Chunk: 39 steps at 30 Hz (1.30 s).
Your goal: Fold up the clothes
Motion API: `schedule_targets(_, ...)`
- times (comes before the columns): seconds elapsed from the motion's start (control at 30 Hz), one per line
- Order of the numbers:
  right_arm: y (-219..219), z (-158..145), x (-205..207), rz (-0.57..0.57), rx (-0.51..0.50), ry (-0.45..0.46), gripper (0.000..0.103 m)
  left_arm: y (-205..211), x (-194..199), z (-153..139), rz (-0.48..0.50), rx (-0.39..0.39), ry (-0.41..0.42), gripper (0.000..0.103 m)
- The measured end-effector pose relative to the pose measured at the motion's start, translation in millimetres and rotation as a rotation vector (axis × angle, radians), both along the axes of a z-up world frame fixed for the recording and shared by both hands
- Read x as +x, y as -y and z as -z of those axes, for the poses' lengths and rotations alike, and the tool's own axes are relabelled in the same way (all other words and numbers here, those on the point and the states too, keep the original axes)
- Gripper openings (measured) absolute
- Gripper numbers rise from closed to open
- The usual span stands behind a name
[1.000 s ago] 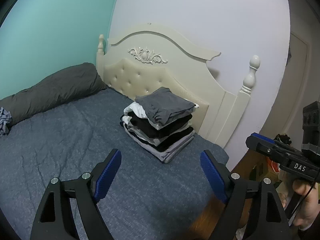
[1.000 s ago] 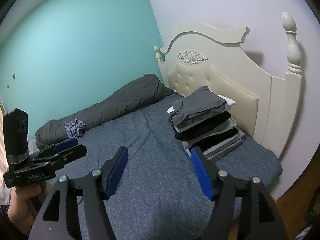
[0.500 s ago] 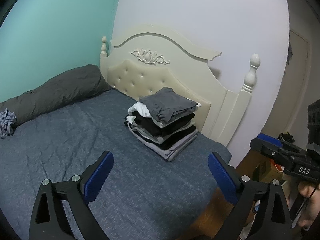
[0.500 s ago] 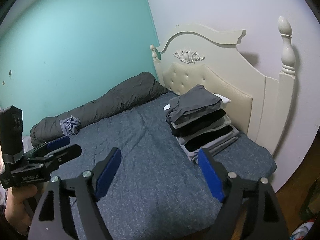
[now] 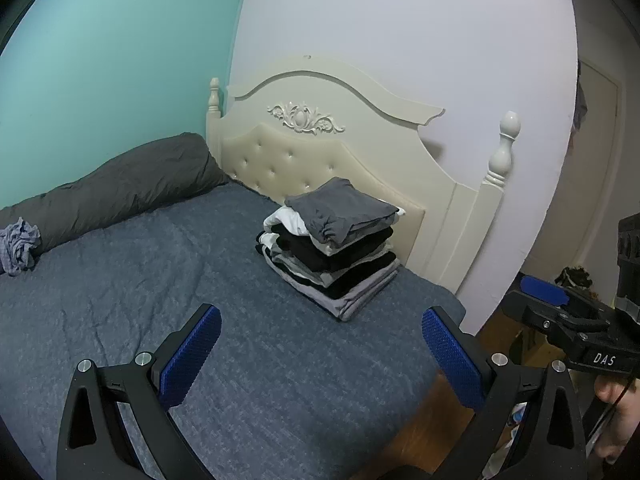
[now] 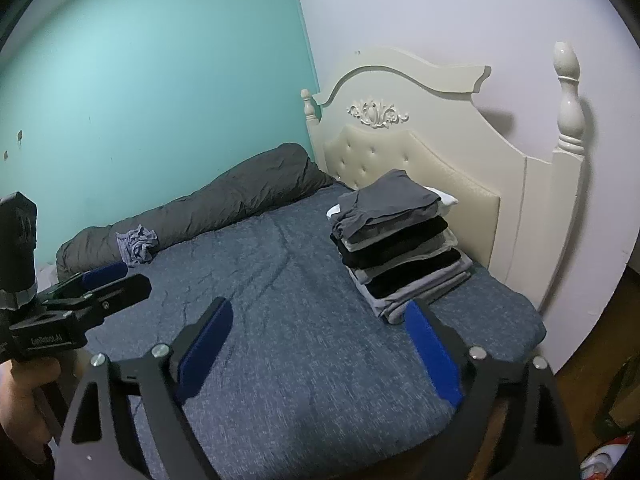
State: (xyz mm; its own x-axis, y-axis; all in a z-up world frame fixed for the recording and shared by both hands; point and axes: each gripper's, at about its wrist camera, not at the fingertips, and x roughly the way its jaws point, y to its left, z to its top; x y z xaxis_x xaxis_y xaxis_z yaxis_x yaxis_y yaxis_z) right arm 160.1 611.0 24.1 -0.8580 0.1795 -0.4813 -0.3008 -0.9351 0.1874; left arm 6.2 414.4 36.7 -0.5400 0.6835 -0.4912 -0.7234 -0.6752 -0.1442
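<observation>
Both the left gripper [image 5: 320, 344] and the right gripper [image 6: 318, 344] are held released and empty above the blue-grey quilted bedspread [image 5: 132, 292]; the neat stack of folded grey, black and white clothes [image 5: 330, 246] lies ahead of both; a crumpled lavender-grey garment [image 6: 136, 243], far ahead-left of the right gripper, is judged unfolded, so a reach toward it is called for next.

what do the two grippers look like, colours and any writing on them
Both are black plastic frames with triangular cutouts, silver screws and blue textured pads on two fingers. The left gripper carries white "GenRobot.AI" lettering on its body, seen in the right wrist view; the right gripper reads "DAS" and trails a thin black cable. Bare hands grip both.
</observation>
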Motion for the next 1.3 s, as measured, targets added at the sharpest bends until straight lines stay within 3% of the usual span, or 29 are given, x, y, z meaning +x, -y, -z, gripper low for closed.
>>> schedule_targets(1.3,21,9,33,0.047,0.02,-0.014,0.1,23,25,10,-0.054,-0.025,-0.006,0.103)
